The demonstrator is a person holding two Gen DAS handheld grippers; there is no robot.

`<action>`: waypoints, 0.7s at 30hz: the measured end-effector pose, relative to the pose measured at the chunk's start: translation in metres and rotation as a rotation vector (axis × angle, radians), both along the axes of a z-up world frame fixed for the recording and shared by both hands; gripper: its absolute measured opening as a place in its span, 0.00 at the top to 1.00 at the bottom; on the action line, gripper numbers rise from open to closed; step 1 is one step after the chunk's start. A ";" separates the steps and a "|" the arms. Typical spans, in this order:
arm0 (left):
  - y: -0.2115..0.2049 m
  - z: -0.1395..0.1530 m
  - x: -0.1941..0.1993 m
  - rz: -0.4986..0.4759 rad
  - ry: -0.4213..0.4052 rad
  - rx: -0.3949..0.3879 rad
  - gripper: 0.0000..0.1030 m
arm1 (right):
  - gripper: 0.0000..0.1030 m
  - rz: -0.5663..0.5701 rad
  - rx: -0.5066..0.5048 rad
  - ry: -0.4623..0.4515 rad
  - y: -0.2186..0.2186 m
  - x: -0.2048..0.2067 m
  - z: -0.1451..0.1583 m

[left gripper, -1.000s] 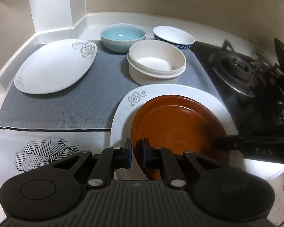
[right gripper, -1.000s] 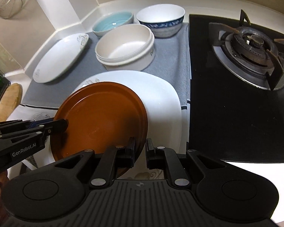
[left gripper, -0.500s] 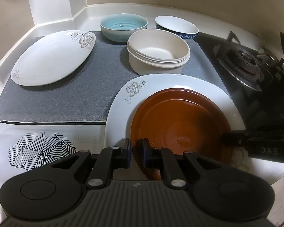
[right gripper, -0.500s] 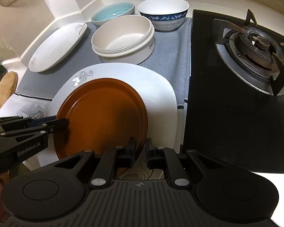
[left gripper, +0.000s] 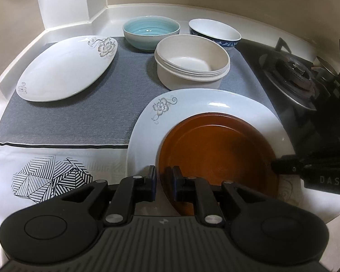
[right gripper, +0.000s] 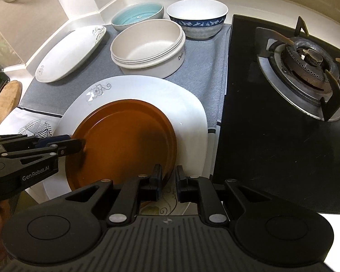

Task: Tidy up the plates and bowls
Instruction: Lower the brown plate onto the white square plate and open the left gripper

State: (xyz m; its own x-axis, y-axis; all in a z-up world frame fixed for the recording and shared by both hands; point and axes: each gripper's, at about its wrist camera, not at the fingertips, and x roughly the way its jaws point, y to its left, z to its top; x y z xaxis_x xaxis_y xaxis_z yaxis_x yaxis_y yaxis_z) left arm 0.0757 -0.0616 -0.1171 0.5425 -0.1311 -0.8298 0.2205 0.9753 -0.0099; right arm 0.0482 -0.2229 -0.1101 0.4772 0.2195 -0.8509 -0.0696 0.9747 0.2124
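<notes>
Brown and glossy, a round plate (left gripper: 217, 151) lay on a large white plate (left gripper: 192, 104) with a grey flower print, near the front edge of the tabletop (left gripper: 56, 158), as seen from the left wrist. The left gripper (left gripper: 164, 181) straddled the brown plate's near rim, its jaws narrow and opening, the rim between the fingers (left gripper: 150, 181) with a small gap showing on either side. The right gripper (left gripper: 276, 166) reached in from the right and met the same plate's opposite rim. Behind the plates, on a grey mat (left gripper: 79, 117), stood a stack of cream bowls (left gripper: 192, 61), a pale blue bowl (left gripper: 150, 31) and a blue-patterned white bowl (left gripper: 215, 32). A white oval dish (left gripper: 65, 68) lay to the left on the mat, and a gas burner (left gripper: 294, 72) sat on the black hob at right.

From the right wrist, the right gripper (right gripper: 168, 181) stood over the brown plate's (right gripper: 124, 140) near rim, jaws narrow and opening, the rim between them and apparently free of the pads. The left gripper (right gripper: 79, 145) came in from the left edge, its tips at the plate's far rim. The white plate (right gripper: 188, 113) beneath overlapped the mat (right gripper: 204, 72) just beside the hob (right gripper: 272, 136). The cream bowls (right gripper: 147, 45), the pale blue bowl (right gripper: 136, 15), the patterned bowl (right gripper: 197, 18) and the oval dish (right gripper: 68, 54) stood behind, and the burner (right gripper: 306, 63) at right.
</notes>
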 end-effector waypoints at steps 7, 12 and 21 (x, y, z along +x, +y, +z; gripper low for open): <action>0.002 0.010 -0.004 0.026 -0.036 0.000 0.85 | 0.85 0.003 0.004 -0.034 -0.001 -0.003 0.007; 0.009 0.023 -0.014 0.057 -0.082 -0.011 0.85 | 0.85 0.011 0.037 -0.073 -0.001 -0.004 0.013; 0.046 0.036 -0.039 0.183 -0.110 -0.014 0.85 | 0.85 0.118 0.072 -0.108 0.018 0.003 0.019</action>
State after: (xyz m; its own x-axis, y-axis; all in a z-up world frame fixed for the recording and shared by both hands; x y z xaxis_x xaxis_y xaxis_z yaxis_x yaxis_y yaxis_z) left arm 0.0365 -0.0156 -0.0812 0.6458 -0.0334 -0.7628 0.0403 0.9991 -0.0096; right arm 0.0517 -0.2049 -0.0914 0.5321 0.3381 -0.7762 -0.2090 0.9409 0.2665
